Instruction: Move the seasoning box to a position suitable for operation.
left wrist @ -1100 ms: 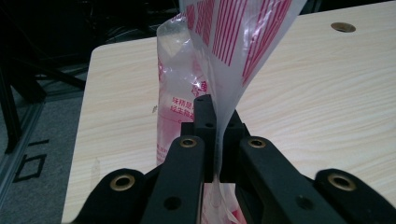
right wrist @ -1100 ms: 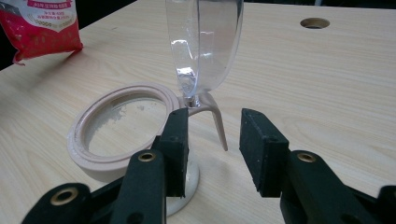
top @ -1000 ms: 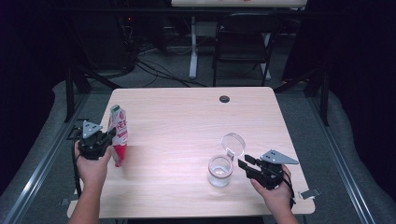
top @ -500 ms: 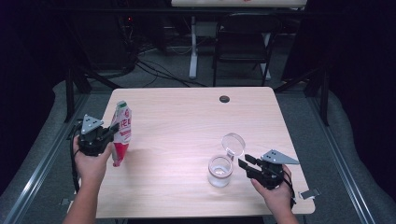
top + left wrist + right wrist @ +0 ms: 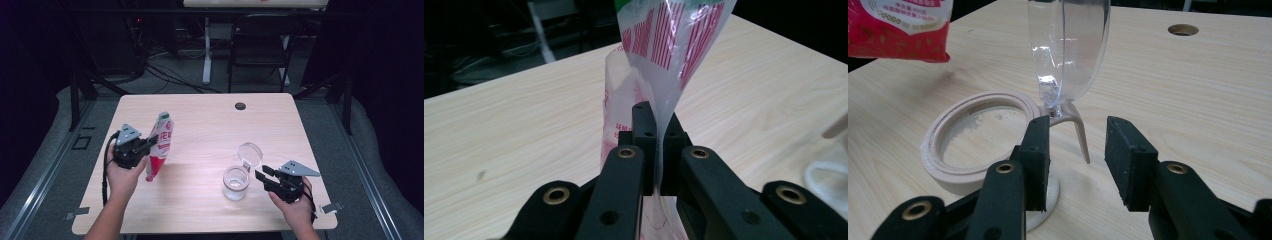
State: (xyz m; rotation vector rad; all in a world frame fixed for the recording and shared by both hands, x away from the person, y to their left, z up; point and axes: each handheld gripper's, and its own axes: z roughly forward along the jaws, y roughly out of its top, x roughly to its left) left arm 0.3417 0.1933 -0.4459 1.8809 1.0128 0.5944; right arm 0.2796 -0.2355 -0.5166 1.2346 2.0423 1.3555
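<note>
Nearest you, your right gripper (image 5: 261, 175) rests low on the pale wooden table (image 5: 200, 210), its jaws spread wide and holding nothing. In the right gripper view the small clear glass jar with a whitish rim (image 5: 979, 142) sits just beyond and to the left of the jaws, with its hinged clear lid (image 5: 1070, 47) standing upright and the mouth open; a thin layer of pale grains looks to lie on its bottom.

Your left gripper (image 5: 148, 142) is farther up the table on the other side, jaws pressed shut on the red-and-white printed plastic pouch (image 5: 159, 146). In the left gripper view the film is pinched flat between the pads partway up its length. The pouch hangs clear of the table, its long axis close to upright and leaning a little.

What matters for the pour: the jar lies well to the right of the pouch and nearer you, beside your right gripper. The pouch must cross that gap and tip its top over the mouth, while the upright lid guards the far side.

Beyond, a small dark round grommet (image 5: 240, 106) sits near the table's far edge.
</note>
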